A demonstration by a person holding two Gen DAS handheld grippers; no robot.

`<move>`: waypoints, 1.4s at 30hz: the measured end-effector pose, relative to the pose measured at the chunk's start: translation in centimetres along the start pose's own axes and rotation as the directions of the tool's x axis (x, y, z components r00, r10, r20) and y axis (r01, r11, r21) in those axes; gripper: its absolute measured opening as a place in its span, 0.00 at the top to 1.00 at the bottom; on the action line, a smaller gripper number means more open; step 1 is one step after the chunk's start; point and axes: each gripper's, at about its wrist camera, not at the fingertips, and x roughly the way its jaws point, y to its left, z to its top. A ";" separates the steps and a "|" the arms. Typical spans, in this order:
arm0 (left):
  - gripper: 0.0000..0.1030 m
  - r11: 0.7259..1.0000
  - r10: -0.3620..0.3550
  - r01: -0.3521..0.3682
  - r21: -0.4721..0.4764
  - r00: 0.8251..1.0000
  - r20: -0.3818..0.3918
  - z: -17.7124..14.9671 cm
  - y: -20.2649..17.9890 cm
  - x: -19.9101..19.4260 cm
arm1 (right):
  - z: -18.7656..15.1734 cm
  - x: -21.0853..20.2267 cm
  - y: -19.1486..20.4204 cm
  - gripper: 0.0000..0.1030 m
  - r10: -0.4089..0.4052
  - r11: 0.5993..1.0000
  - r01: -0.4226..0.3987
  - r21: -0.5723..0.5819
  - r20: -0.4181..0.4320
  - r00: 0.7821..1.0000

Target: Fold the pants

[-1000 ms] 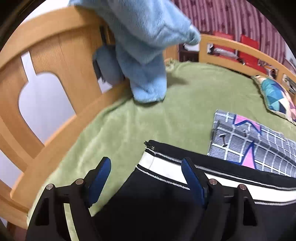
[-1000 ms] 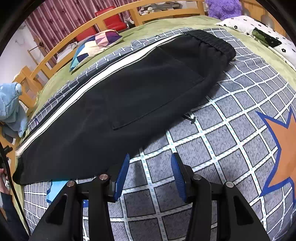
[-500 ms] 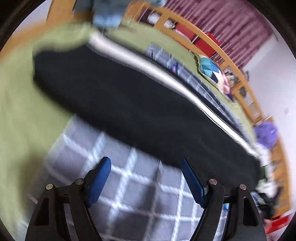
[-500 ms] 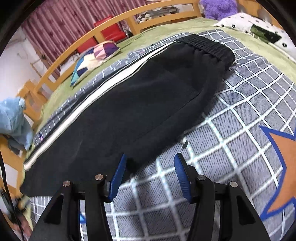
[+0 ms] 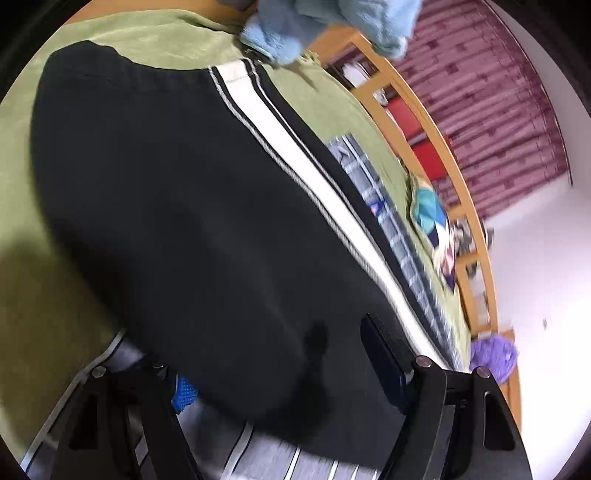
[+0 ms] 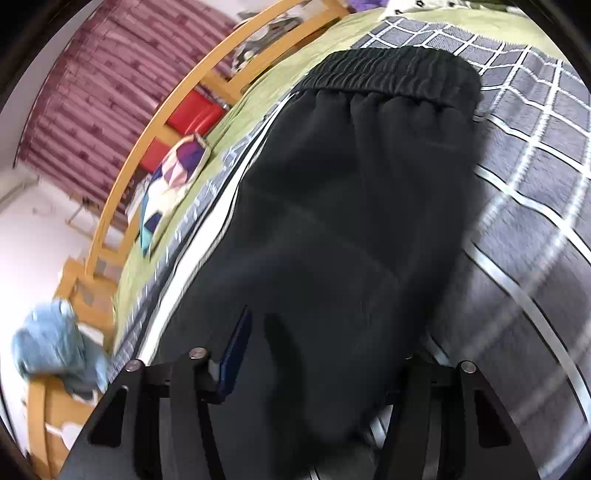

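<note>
- I see the black fleece pants with a white side stripe (image 5: 207,206) lying flat and lengthwise on a grey plaid blanket with white grid lines (image 6: 535,155), which is spread over a green bedspread (image 5: 155,40).
- In the left wrist view, the cuff end of the pants sits toward 11 o'clock and the white stripe runs from 12 down toward 4 o'clock.
- My left gripper (image 5: 284,373) has the near edge of the pants between its fingers: the blue pad at 7 o'clock (image 5: 184,393) is half tucked under the cloth and the other finger lies above the fabric at 4 o'clock. The jaws are closing, and I see no pad pressing yet.
- In the right wrist view, the gathered elastic waistband (image 6: 388,70) lies at 12 o'clock and the leg runs down toward me.
- My right gripper (image 6: 321,354) straddles the pants edge; one blue pad (image 6: 234,354) stands at 8 o'clock over the cloth, and the other finger at 4 o'clock is hidden by black fabric. I cannot tell whether it grips.
- A curved wooden bed rail (image 6: 155,122) runs along 10 o'clock, with a multicoloured geometric cushion (image 6: 173,177) beside it.
- A pale blue fluffy cloth (image 5: 325,26) hangs at 12 o'clock in the left view.
</note>
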 end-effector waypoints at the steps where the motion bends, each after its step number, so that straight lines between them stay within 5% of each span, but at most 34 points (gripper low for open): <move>1: 0.43 1.000 0.002 -0.001 -0.023 1.000 0.004 0.4 -0.1 0.2 | 0.5 0.6 0.1 0.67 -0.012 1.000 0.012 0.019 0.007 1.000; 2: 0.55 0.999 0.011 -0.011 -0.051 1.000 0.000 1.0 -0.1 0.5 | 0.9 1.0 0.1 0.77 -0.027 0.999 0.027 0.026 0.006 1.000; 3: 0.86 0.997 0.032 -0.032 -0.066 0.999 -0.007 1.6 -0.2 0.5 | 1.4 1.3 0.4 0.79 -0.026 0.999 0.026 0.026 -0.007 1.000; 4: 0.89 0.997 0.031 -0.032 -0.065 0.999 -0.017 2.2 -0.5 0.5 | 1.7 0.9 0.9 0.81 -0.020 1.000 0.020 0.015 -0.005 1.000; 12: 0.89 0.983 0.020 -0.021 0.184 1.000 0.008 -0.1 -7.5 -7.7 | 1.5 -10.1 5.6 0.93 -0.005 0.983 0.022 -0.182 0.096 0.995; 16: 0.89 0.977 0.001 0.002 0.213 1.000 -0.013 -3.2 -5.7 -12.7 | -0.4 -16.6 2.5 0.93 -0.018 0.982 0.033 -0.186 0.082 0.997; 21: 0.89 0.978 0.071 -0.050 0.202 0.993 -0.099 -7.9 0.4 -15.2 | -5.2 -20.9 -3.0 0.90 -0.081 0.972 0.080 -0.219 0.003 0.997; 24: 0.86 0.969 0.149 -0.123 0.212 0.983 -0.108 -9.2 2.1 -13.9 | -8.0 -19.1 -6.4 0.83 -0.124 0.974 0.103 -0.201 -0.098 0.987; 25: 0.75 0.957 0.202 -0.174 0.233 0.974 -0.102 -9.6 2.1 -13.7 | -8.6 -18.8 -7.2 0.71 -0.135 0.975 0.112 -0.193 -0.109 0.985; 26: 0.67 0.943 0.247 -0.215 0.254 0.964 -0.102 -9.9 2.0 -13.9 | -9.3 -18.9 -8.0 0.60 -0.152 0.973 0.130 -0.190 -0.106 0.983; 28: 0.47 0.923 0.291 -0.255 0.290 0.953 -0.089 -10.3 1.9 -14.7 | -10.5 -19.9 -9.0 0.54 -0.170 0.969 0.152 -0.197 -0.079 0.982; 34: 0.36 0.896 0.306 -0.277 0.347 0.952 -0.032 -11.1 2.3 -18.2 | -10.2 -23.7 -10.7 0.35 -0.147 0.968 0.149 -0.202 0.026 0.989; 40: 0.36 0.923 0.240 -0.224 0.314 0.971 -0.013 -12.2 1.4 -19.4 | -6.6 -20.3 -12.7 0.28 -0.036 0.998 0.039 -0.057 0.056 0.998; 42: 0.36 0.926 0.231 -0.218 0.307 0.973 -0.006 -12.4 0.6 -19.2 | -5.2 -18.6 -12.7 0.51 -0.004 1.000 0.004 0.000 0.049 0.999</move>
